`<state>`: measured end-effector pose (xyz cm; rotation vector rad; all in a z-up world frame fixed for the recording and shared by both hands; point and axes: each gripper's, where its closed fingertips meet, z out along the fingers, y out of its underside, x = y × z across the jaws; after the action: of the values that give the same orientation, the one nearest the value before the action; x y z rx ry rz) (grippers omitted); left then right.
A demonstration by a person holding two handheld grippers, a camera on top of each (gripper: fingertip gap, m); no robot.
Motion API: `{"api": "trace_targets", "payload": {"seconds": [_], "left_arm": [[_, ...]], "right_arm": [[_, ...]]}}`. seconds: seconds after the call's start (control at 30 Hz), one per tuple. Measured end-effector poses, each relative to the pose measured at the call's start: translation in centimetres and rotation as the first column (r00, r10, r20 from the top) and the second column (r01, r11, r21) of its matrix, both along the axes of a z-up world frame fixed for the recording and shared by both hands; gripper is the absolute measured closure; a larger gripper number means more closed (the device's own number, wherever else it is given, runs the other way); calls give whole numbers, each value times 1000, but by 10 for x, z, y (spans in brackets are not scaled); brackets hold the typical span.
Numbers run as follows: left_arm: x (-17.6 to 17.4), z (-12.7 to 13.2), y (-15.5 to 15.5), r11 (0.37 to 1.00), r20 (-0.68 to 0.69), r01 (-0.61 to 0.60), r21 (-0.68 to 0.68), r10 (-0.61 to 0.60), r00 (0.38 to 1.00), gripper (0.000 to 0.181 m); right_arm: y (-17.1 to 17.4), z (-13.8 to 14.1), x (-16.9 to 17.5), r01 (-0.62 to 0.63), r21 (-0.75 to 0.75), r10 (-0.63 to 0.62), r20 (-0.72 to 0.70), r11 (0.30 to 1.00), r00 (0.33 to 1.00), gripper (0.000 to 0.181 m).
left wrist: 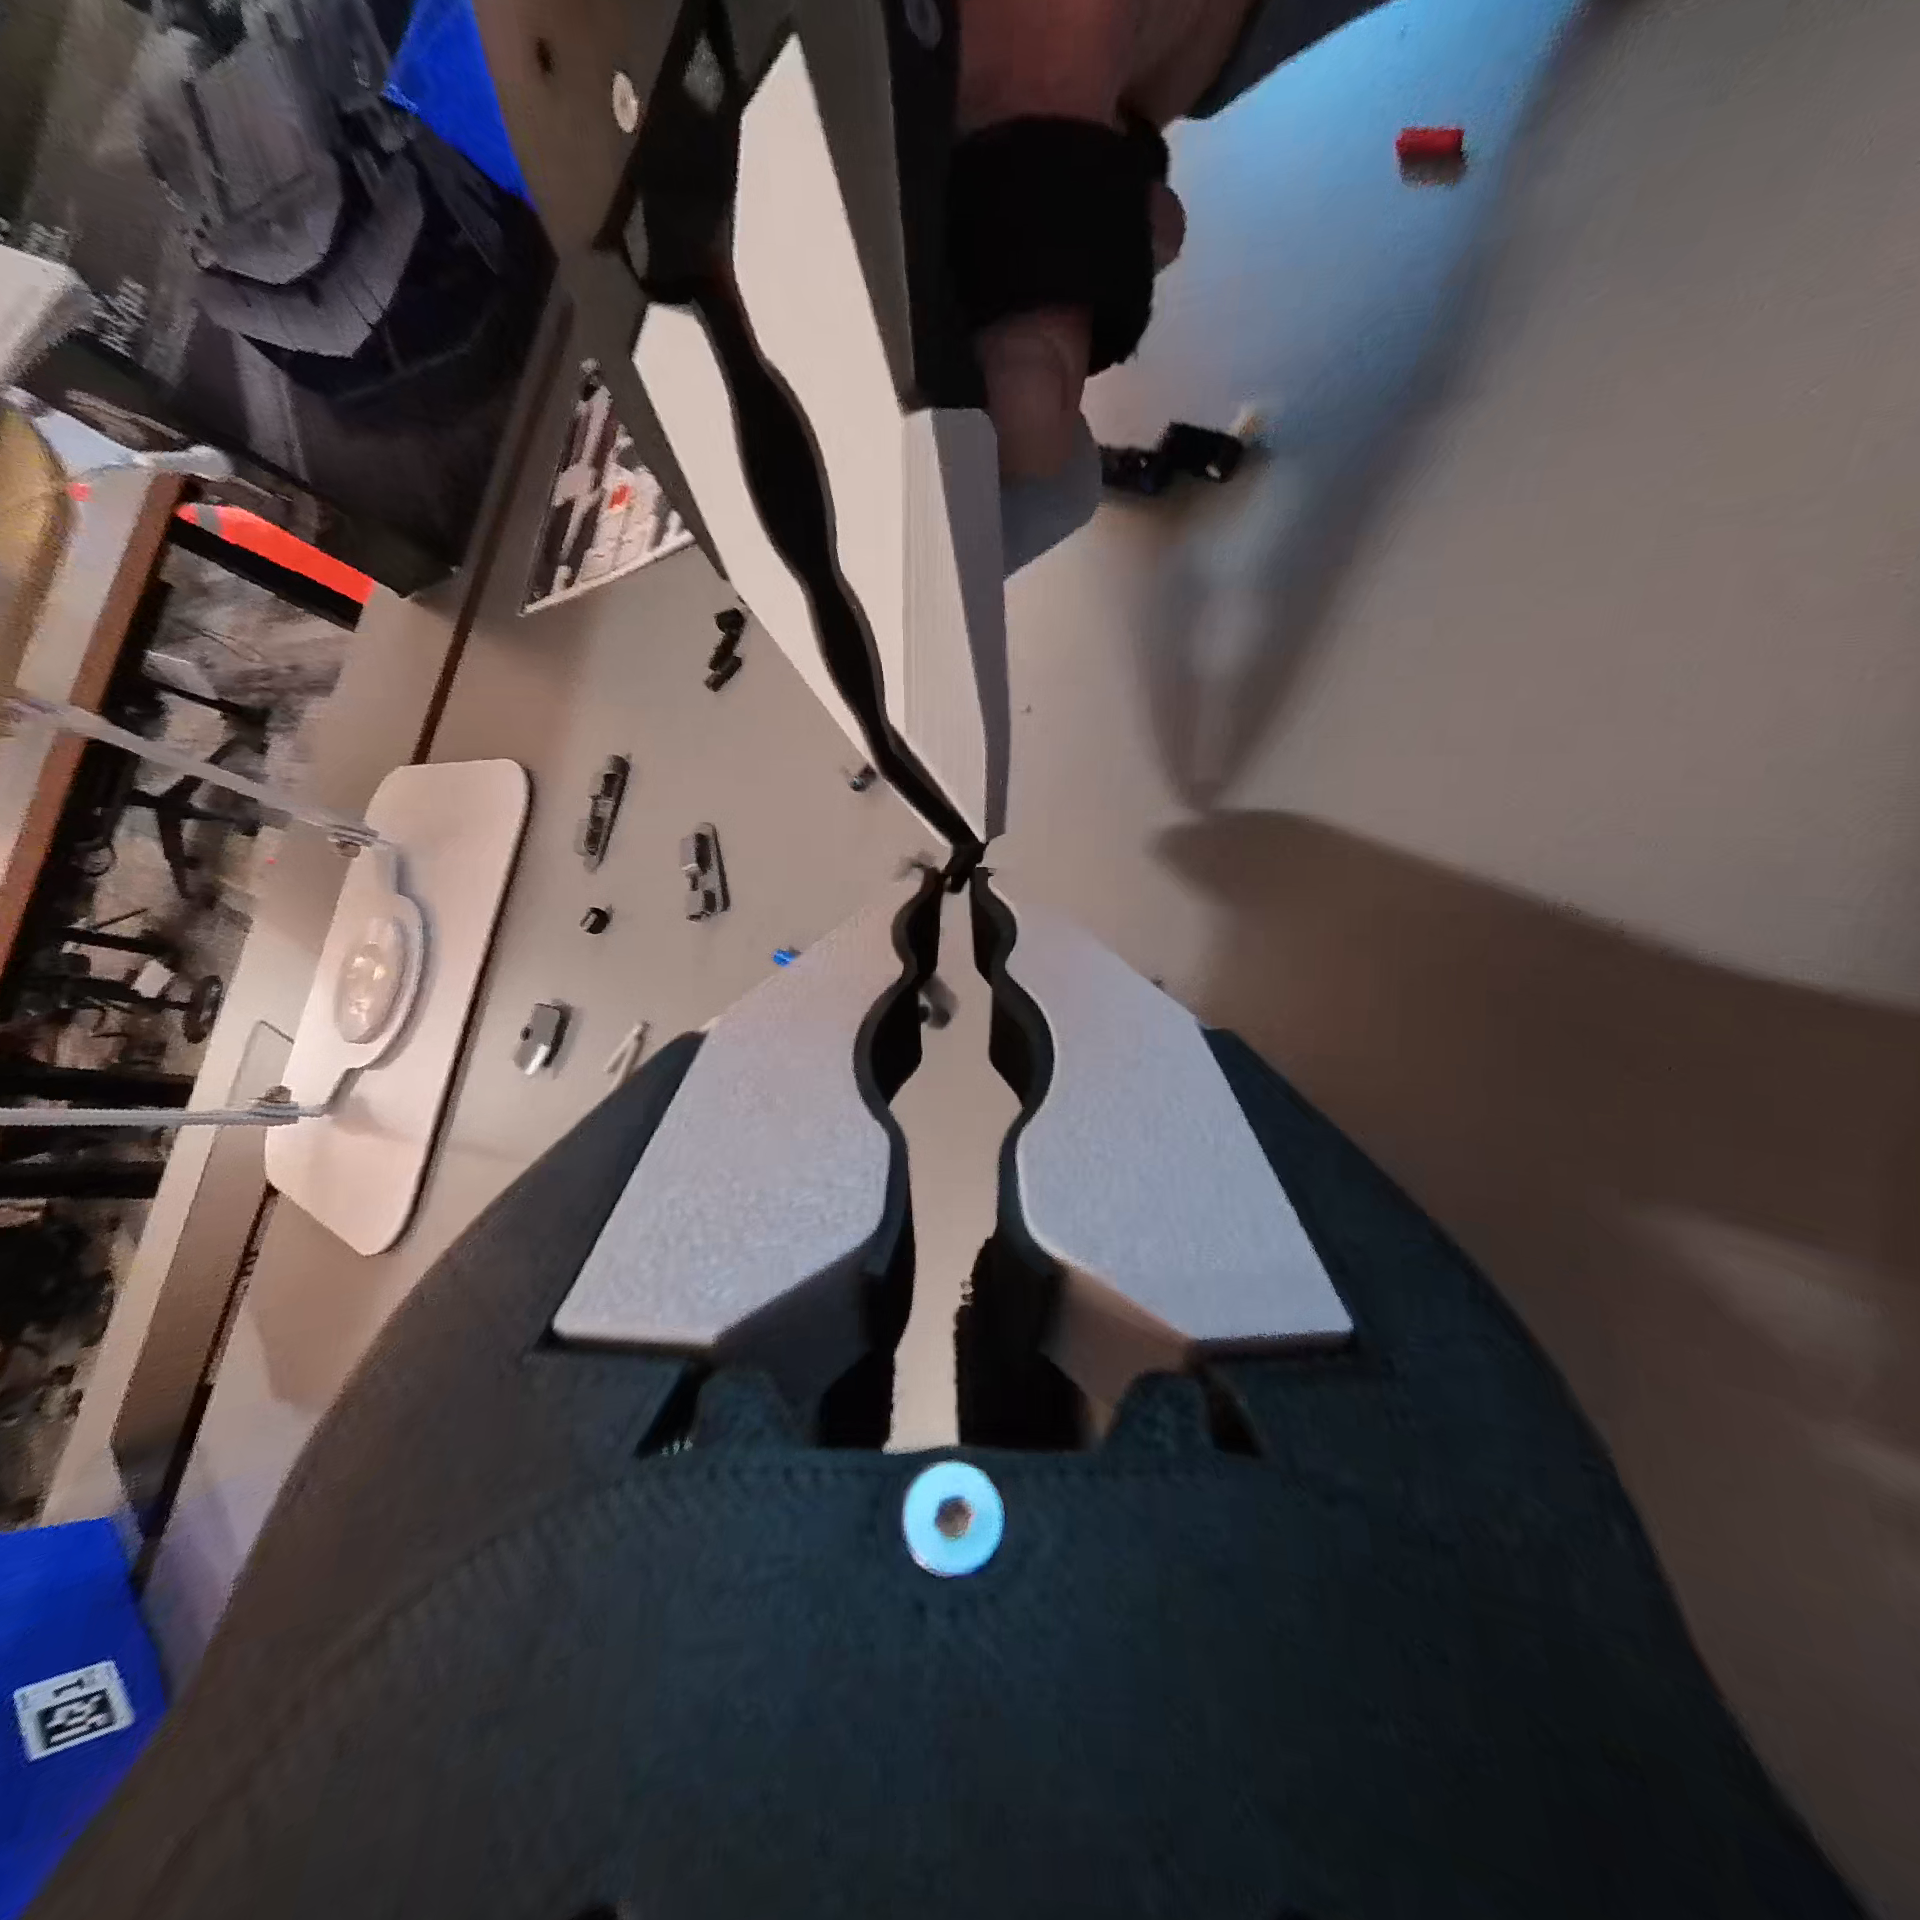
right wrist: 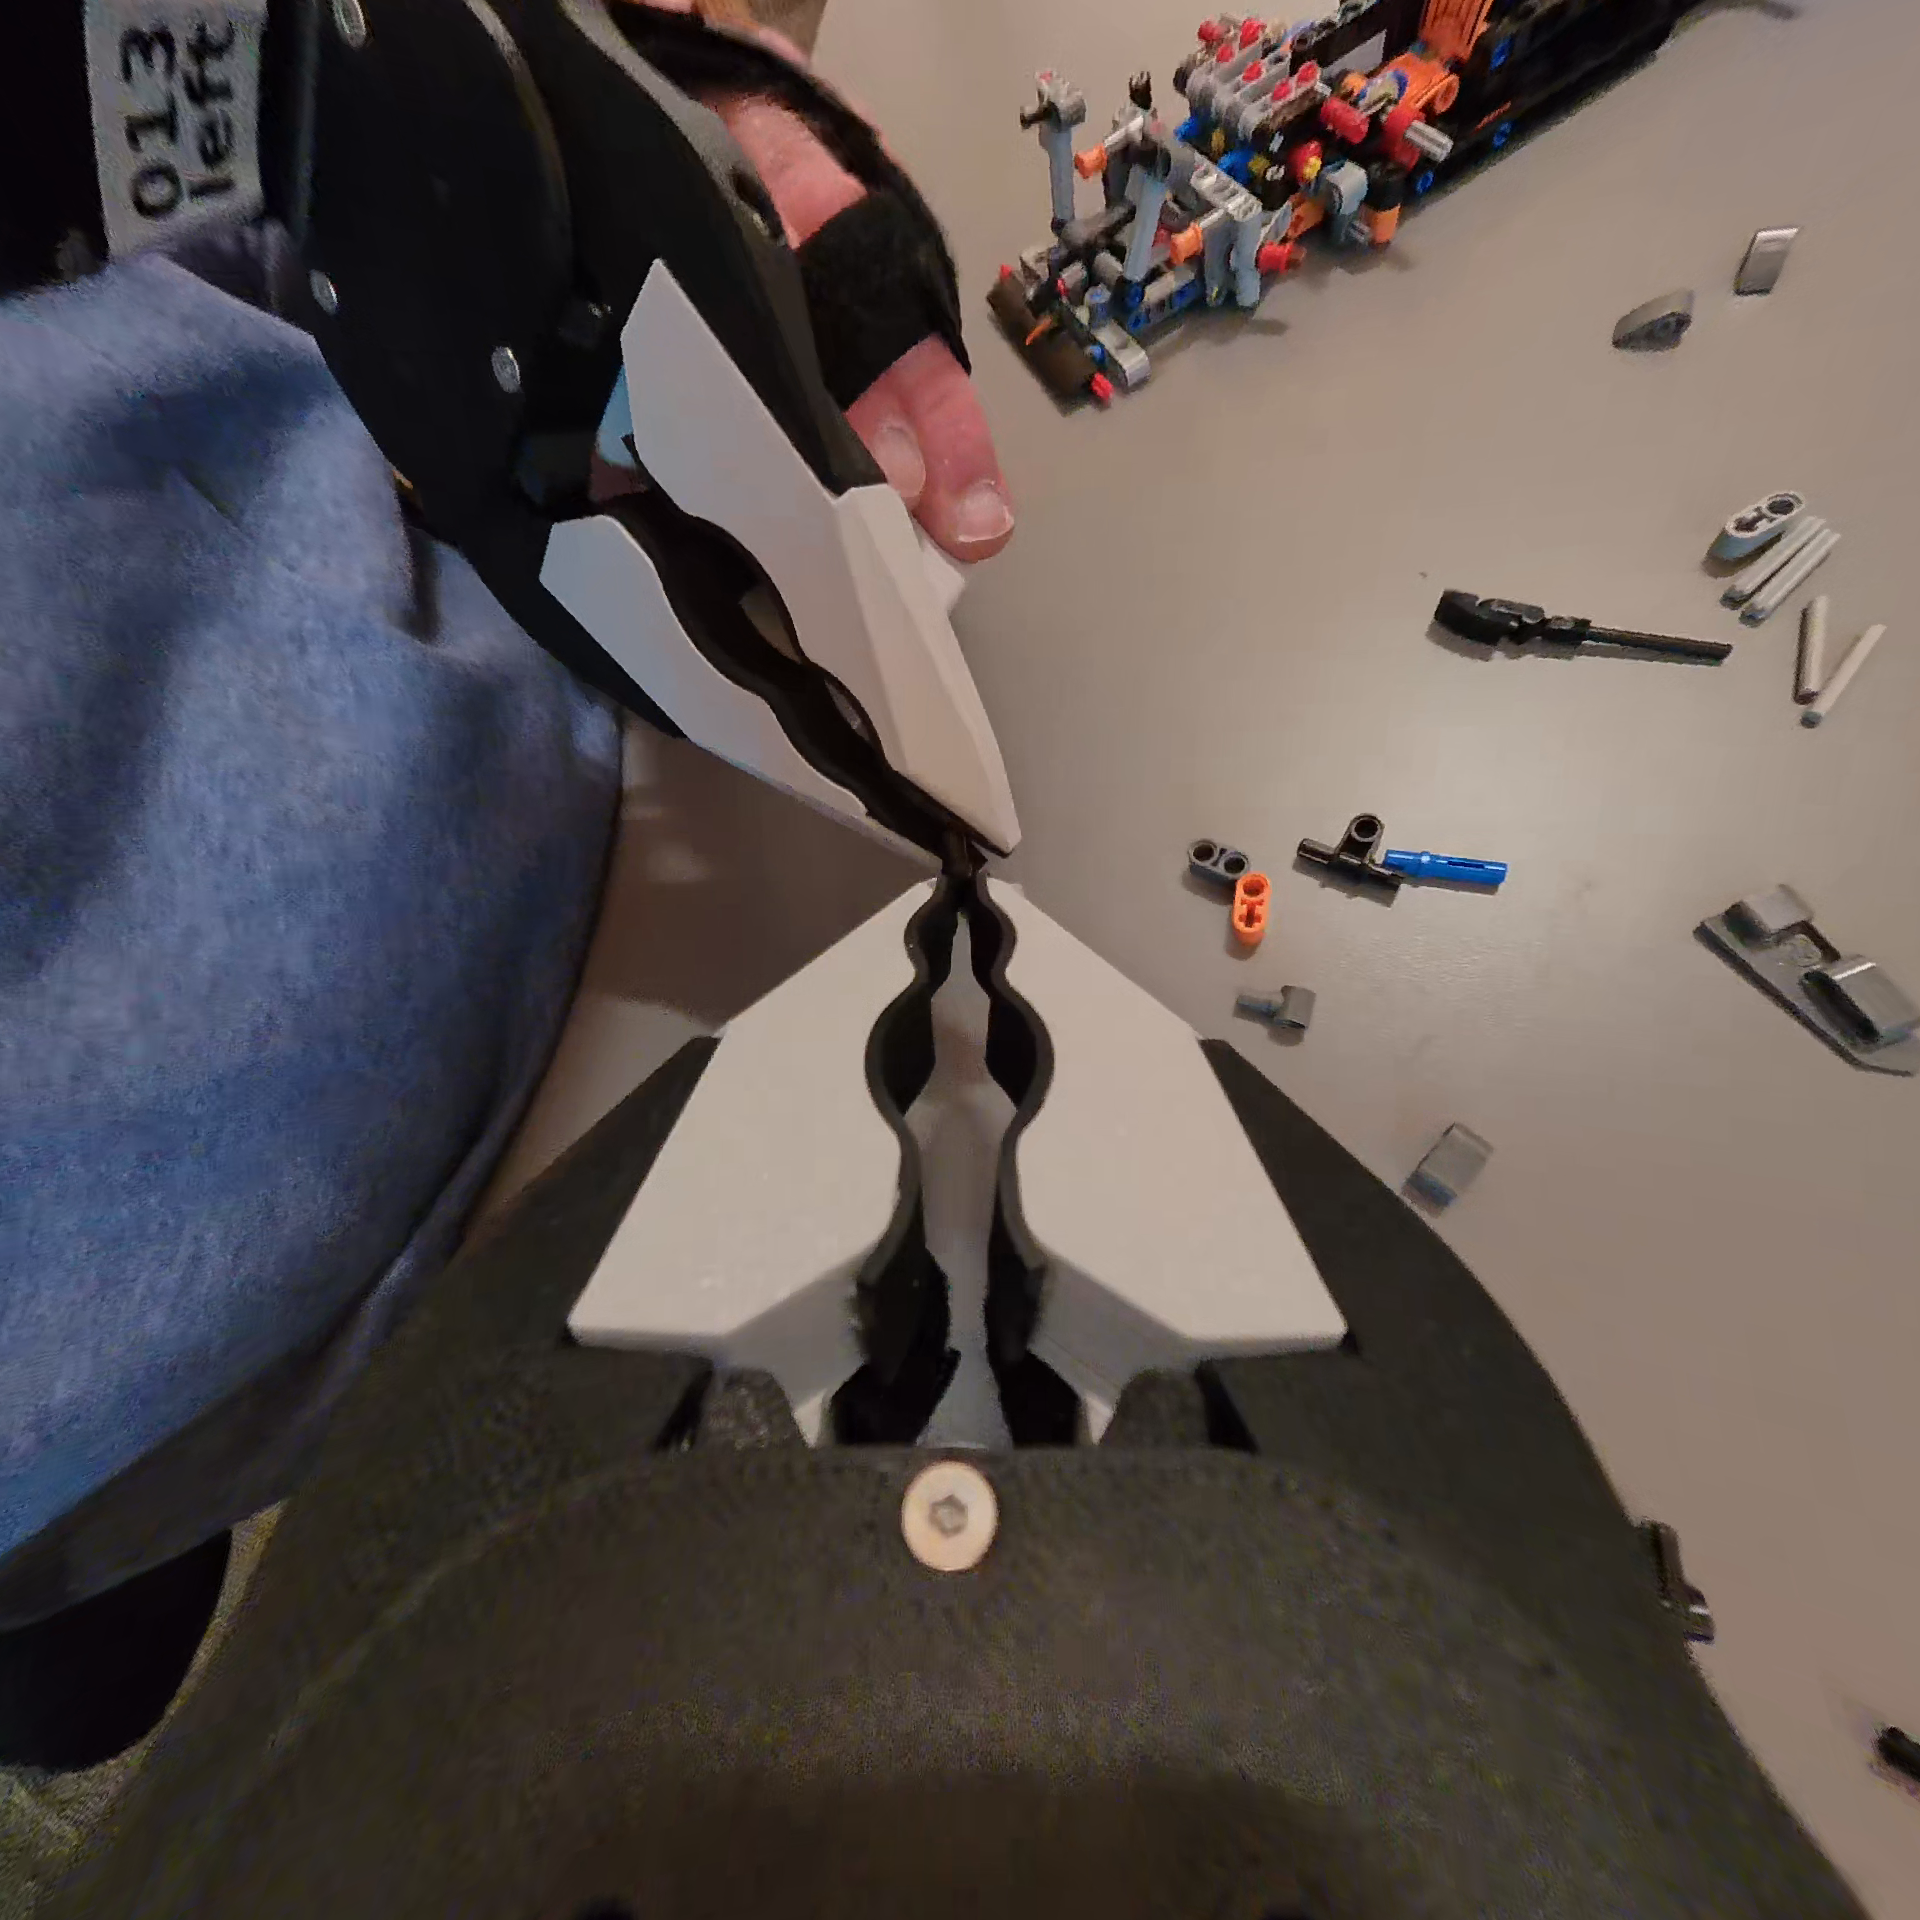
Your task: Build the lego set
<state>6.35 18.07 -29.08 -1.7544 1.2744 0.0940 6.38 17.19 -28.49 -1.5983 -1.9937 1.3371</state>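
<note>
My two grippers meet tip to tip above the grey table [right wrist: 1351, 1299]. A small black lego piece [right wrist: 958, 860] sits between them, one end in each pair of tips. In the left wrist view my left gripper [left wrist: 954, 885] is shut on the near end of the black piece [left wrist: 958, 868], and my right gripper [left wrist: 974, 834] comes down from above, shut on the far end. In the right wrist view my right gripper [right wrist: 961, 891] is shut on the piece's lower end. My left gripper [right wrist: 968, 834] reaches in from the upper left, held by a hand.
The partly built colourful lego model [right wrist: 1299, 177] lies at the back. Loose parts are scattered right of the grippers: a black axle part [right wrist: 1579, 629], a blue pin [right wrist: 1444, 864], an orange connector [right wrist: 1252, 912], a grey panel [right wrist: 1808, 977]. A blue sleeve [right wrist: 208, 831] fills the left. Both grippers' tips are roughly 7 cm from the orange connector [right wrist: 1252, 912].
</note>
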Motion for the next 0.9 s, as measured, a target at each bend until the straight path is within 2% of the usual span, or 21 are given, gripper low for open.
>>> {"api": "trace_targets", "payload": {"seconds": [0.17,0.4,0.53,0.6,0.67,0.73,0.9], "left_arm": [[6,9,-2,996,-52,25,87,-21,998,175],[6,9,-2,996,-64,23,85,-18,998,177],[5,19,0,996,10,-9,89,9,1000,179],[4,29,1,999,160,-24,24,20,987,179],[4,42,2,998,362,-14,-68,38,932,179],[7,54,0,987,523,53,-149,33,852,179],[17,69,-8,913,743,272,-303,48,667,179]], "right_arm": [[0,2,2,4,-14,-4,8,1000,1000,181],[0,6,3,8,-56,-8,-4,998,1000,181],[4,22,0,33,-109,-43,-84,993,996,181],[6,33,1,41,-108,-58,-162,993,985,180],[9,40,3,53,-42,-61,-223,998,973,171],[11,48,5,70,75,-45,-295,995,955,162],[3,66,6,95,314,52,-431,945,901,165]]}}
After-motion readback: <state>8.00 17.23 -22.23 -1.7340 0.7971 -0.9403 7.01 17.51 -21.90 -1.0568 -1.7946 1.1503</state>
